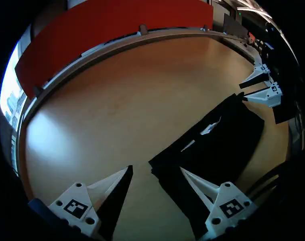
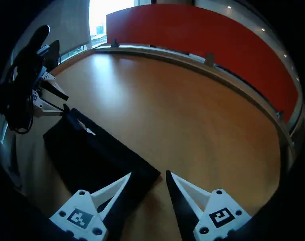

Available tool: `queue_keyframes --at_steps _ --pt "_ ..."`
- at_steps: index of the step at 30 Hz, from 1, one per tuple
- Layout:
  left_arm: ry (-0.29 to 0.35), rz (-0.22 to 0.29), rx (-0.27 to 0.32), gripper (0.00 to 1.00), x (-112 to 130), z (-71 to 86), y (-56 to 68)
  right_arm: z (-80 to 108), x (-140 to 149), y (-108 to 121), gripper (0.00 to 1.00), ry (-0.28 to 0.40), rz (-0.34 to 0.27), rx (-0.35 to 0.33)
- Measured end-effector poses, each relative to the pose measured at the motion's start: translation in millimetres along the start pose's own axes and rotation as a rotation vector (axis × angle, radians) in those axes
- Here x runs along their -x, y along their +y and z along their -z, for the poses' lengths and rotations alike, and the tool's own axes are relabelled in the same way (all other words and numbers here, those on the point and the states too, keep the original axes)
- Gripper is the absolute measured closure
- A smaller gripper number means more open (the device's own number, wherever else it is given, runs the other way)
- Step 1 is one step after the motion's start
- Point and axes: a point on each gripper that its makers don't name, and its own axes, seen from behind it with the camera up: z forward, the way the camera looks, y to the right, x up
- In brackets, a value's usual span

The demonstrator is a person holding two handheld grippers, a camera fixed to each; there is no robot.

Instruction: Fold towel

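- The desk (image 1: 112, 120) was of light wood. A red panel (image 1: 112, 24) stood along its far edge, and a bright window (image 2: 108, 16) lay beyond one end.
- The black towel (image 1: 224, 148) lay flat on the desk as a long folded strip, with a small white tag (image 1: 210, 128) on its upper face.
- The left gripper view showed my right gripper (image 1: 242, 91) far off, at the towel's far corner. The right gripper view showed the reverse: my left gripper (image 2: 66, 103) at the opposite corner, with the window behind it.
- My left gripper's fingers stood well apart and clamped nothing. The towel's near corner lay between them, and one finger passed over the cloth. I could not tell whether it touched.
- My right gripper's fingers were likewise spread and held nothing. In the right gripper view a corner of the towel sat just inside the gap, and one finger overlapped the cloth's edge.
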Motion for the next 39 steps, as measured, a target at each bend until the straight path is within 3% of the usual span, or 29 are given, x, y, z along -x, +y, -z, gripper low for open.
queue_keyframes --at_steps 5,11,13,15,17,39 --pt "0.004 0.009 -0.012 0.07 -2 2.1 -3.2 0.8 -2 6 0.37 0.004 0.000 0.020" --pt "0.009 0.013 -0.020 0.07 -1 6.3 -5.7 2.8 -4 10 0.33 0.009 -0.005 0.036" --pt "0.012 0.020 -0.017 0.07 -1 9.3 -5.3 4.4 -4 10 0.24 0.014 -0.005 0.038" --pt "0.016 0.028 -0.013 0.07 0 12.1 -4.5 6.3 -4 9 0.09 0.018 -0.005 0.039" --pt "0.019 0.037 -0.009 0.07 1 14.8 -3.2 8.5 -4 8 0.06 0.021 -0.009 0.036" --pt "0.026 0.137 -0.015 0.07 51 53.0 18.1 49.8 31 -24 0.06 0.035 -0.025 0.012"
